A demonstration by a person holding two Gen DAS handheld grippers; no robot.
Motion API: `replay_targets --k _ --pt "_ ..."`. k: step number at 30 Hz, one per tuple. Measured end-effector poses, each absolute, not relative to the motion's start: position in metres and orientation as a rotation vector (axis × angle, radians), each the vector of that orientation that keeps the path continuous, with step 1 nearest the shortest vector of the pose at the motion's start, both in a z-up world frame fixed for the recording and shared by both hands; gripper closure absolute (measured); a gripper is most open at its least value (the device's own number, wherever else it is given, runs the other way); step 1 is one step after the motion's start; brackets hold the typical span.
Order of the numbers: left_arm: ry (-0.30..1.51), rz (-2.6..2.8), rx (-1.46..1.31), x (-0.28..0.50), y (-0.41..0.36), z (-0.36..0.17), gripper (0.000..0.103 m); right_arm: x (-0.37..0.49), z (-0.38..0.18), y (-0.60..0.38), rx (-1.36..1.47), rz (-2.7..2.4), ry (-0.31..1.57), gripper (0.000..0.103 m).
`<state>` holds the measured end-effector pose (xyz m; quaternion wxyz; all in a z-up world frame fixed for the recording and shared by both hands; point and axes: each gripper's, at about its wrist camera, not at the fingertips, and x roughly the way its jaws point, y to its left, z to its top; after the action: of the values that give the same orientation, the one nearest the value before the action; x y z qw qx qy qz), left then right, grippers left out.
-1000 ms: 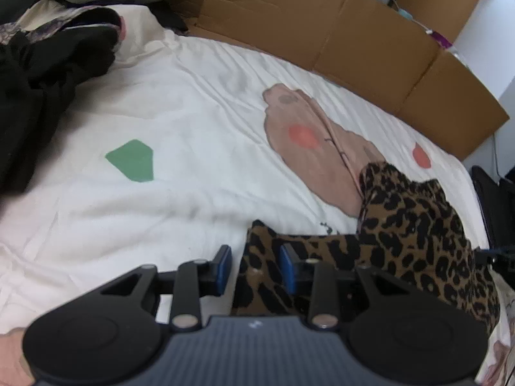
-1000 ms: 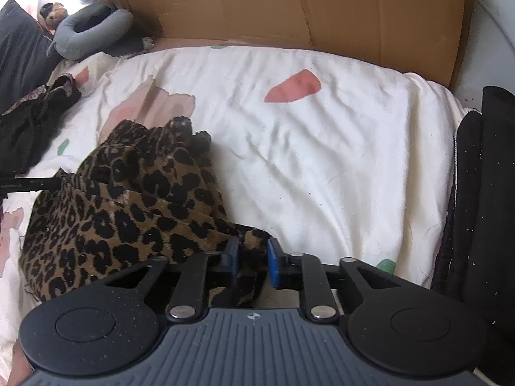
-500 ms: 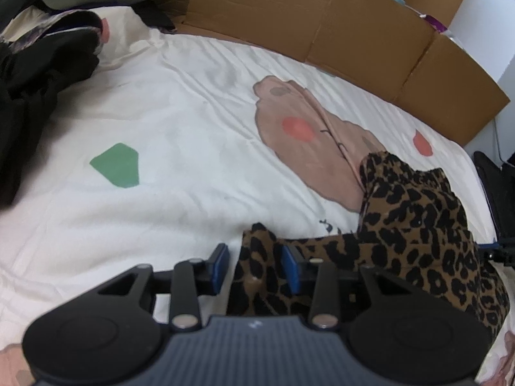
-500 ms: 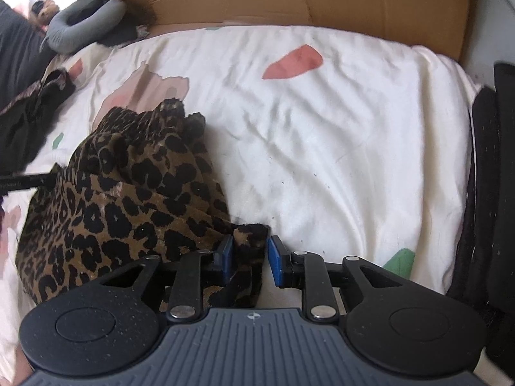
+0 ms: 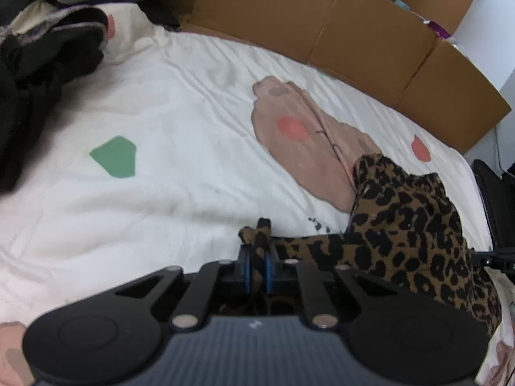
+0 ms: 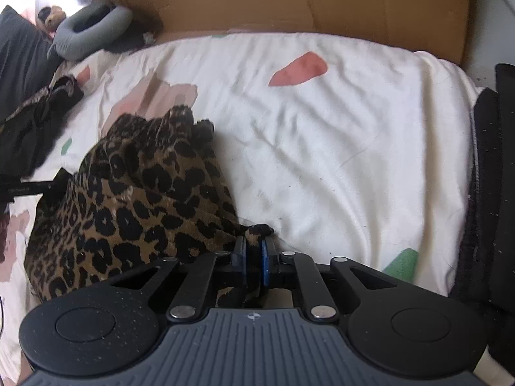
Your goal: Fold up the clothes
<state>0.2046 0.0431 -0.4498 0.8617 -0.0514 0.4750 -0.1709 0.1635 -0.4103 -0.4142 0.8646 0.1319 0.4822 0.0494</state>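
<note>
Both tongs, wide around the cloth a second ago, are now closing onto opposite corners of the leopard-print garment [image 5: 408, 234].

Garment: a crumpled heap on the white bed sheet [image 5: 180, 103], its bulk between the two grips; a taut edge appears to run from one pinched corner to the other and forms the long axis. Left tongs [image 5: 256, 265]: narrow, blue pads pressing a corner, the heap lying to their right. Right tongs [image 6: 254, 259]: narrow, pads pressing the other corner, the heap lying to their left. Each hand is nearest its own corner, so the coming move likely turns on drawing them apart along that edge. Beyond: dark clothes [image 5: 35, 74] at the far left, a cardboard wall [image 5: 354, 35] behind the bed.
</note>
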Motion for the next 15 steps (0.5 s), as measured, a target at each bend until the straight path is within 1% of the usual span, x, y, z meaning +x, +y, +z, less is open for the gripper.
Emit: replay_targets --k 15 --pt "0.888 -0.354 -0.146 0.186 0.053 -0.385 0.094 0.13 -0.356 -0.418 0.303 0.072 0.883 0.098"
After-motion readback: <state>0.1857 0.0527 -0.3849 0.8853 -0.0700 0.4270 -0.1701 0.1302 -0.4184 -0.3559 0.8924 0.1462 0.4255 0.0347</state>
